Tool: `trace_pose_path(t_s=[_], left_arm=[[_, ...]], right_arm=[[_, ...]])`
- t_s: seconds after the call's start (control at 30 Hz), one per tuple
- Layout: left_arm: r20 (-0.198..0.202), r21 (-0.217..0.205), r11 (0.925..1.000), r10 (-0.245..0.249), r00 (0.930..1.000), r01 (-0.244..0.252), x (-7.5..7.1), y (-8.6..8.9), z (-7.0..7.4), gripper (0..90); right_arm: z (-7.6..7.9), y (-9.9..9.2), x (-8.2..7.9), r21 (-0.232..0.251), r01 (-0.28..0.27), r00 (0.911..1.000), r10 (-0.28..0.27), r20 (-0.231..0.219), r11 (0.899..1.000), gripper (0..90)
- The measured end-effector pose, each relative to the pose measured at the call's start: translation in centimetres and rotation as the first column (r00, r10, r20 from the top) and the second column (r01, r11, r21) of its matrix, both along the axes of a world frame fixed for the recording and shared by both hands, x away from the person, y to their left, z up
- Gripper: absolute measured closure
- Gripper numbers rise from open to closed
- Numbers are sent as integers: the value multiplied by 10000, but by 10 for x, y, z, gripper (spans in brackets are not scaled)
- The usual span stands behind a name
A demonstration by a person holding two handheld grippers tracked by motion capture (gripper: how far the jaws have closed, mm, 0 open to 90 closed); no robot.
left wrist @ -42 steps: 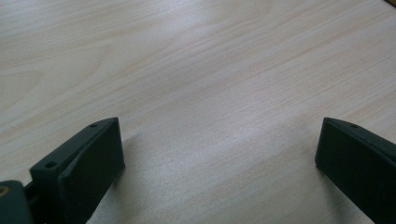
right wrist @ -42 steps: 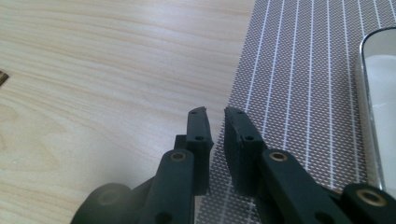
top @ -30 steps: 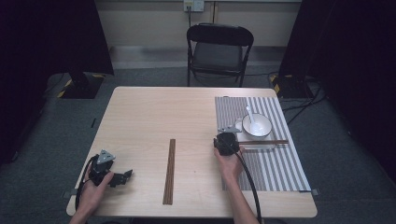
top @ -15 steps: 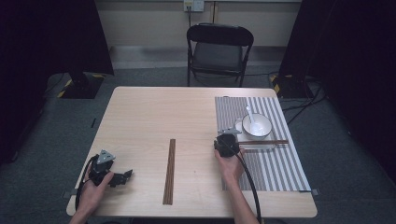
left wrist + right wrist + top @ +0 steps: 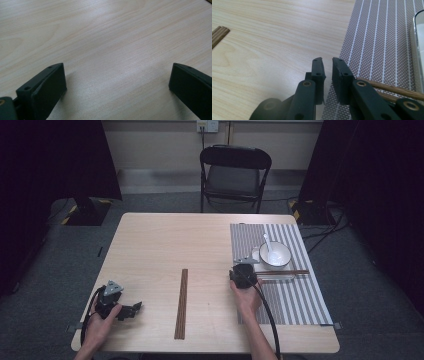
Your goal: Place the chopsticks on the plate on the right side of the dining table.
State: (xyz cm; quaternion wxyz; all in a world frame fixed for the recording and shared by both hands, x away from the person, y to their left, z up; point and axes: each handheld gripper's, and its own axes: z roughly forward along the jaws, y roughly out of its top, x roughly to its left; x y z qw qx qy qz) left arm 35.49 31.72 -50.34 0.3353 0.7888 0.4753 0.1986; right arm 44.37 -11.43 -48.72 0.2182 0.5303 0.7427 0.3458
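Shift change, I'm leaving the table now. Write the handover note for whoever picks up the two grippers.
Left gripper: jaws wide open, empty, low over bare table at the near left corner.
Right gripper: jaws a narrow gap apart, nothing between them, at the left edge of the striped placemat.
Things: bowl with white spoon on the placemat; chopsticks lying crosswise just in front of the bowl; a bundle of brown sticks lies mid-table.
Done: bowl, spoon and chopsticks are on the mat.
Left: probably only the mid-table bundle, untouched by either gripper.
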Motion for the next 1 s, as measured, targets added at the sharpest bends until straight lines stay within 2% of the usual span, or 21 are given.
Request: trace_pose_path(t_s=[0.23, 0.43, 0.57, 0.67, 0.8, 1.0], left_arm=[[-1, 2, 10000, 0, 10000, 0, 0, 0, 0, 5], [5, -8, 10000, 4, 10000, -4, 0, 0, 0, 5], [-5, -22, 10000, -1, 10000, 1, 0, 0, 0, 5], [5, -6, 10000, 5, 10000, -5, 0, 0, 0, 5], [7, -8, 10000, 4, 10000, -4, 0, 0, 0, 5], [0, -19, 10000, 0, 10000, 0, 0, 0, 0, 5]], right_arm=[[13, -7, -9, 24, -122, 9995, 121, 291, 9999, 788], [23, -31, -13, 151, -70, 9994, 65, 346, 9999, 785], [26, -44, -20, 3, 56, 9987, -56, 498, 10000, 804], [25, -56, -26, -128, 235, 9986, -229, 474, 9996, 813], [21, -72, -30, -65, 600, 9975, -597, 376, 9982, 814], [23, -94, -34, -184, 1084, 9932, -1075, 447, 9939, 798]])
